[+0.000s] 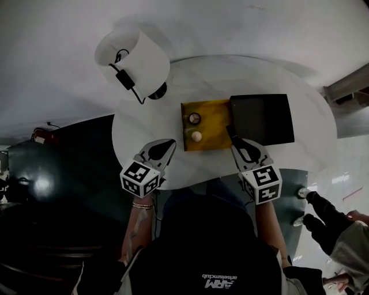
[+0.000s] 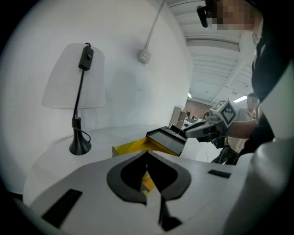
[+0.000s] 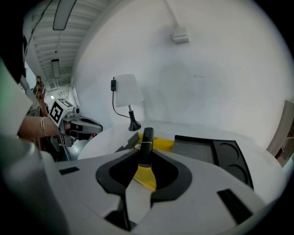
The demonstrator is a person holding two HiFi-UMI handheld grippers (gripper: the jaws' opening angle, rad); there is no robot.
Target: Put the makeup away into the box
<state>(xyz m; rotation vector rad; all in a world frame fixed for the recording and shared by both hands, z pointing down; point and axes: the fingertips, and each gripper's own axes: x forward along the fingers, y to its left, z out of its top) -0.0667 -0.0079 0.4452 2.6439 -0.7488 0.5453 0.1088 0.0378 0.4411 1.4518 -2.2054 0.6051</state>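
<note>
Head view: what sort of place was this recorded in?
Probably a staged dressing-table corner inside an open office or lab. A round white table carries a lamp and a yellow box, there are long ceiling strip lights, and another person is nearby.

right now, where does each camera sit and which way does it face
head view: on the head, facing down at the yellow box, left gripper, right gripper, forearms.
left gripper view: along its closed jaws toward the lamp and box.
right gripper view: along jaws gripping a black tube, toward the lamp.
shared: box and lamp.
</note>
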